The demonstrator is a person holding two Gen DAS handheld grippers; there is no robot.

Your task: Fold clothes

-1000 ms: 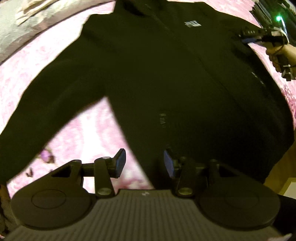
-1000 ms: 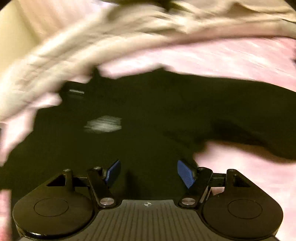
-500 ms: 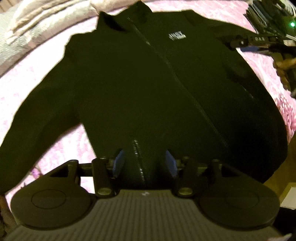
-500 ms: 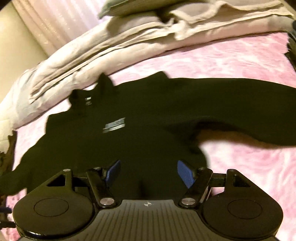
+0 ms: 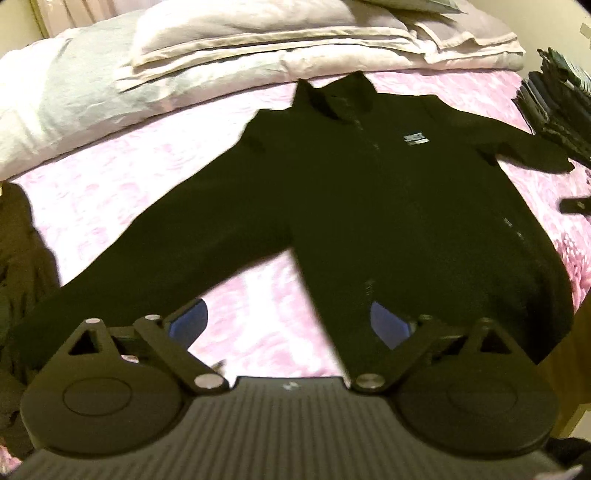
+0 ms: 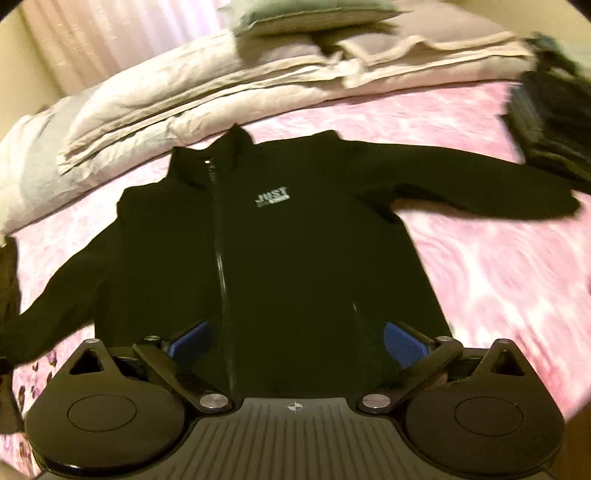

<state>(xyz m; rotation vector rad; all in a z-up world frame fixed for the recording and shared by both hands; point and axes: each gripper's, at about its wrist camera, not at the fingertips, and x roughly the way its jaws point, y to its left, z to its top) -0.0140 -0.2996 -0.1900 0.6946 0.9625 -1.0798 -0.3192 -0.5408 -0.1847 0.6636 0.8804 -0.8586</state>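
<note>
Black zip jacket [image 6: 295, 229] lies flat, front up on the pink bedspread [image 6: 498, 266], collar far, hem near. Left gripper [image 5: 290, 319] gapes empty by the left hem corner; right gripper [image 6: 295, 339], also wide apart, sits over mid-hem.

You look across a bed with a pink patterned cover [image 6: 498, 266]. Folded pale bedding [image 5: 258, 48] is piled along its far edge, a grey pillow [image 6: 306, 14] on top. Sheer pinkish curtains [image 6: 92, 48] hang behind, beside a cream wall [image 6: 14, 66]. Light is dim, warm.
</note>
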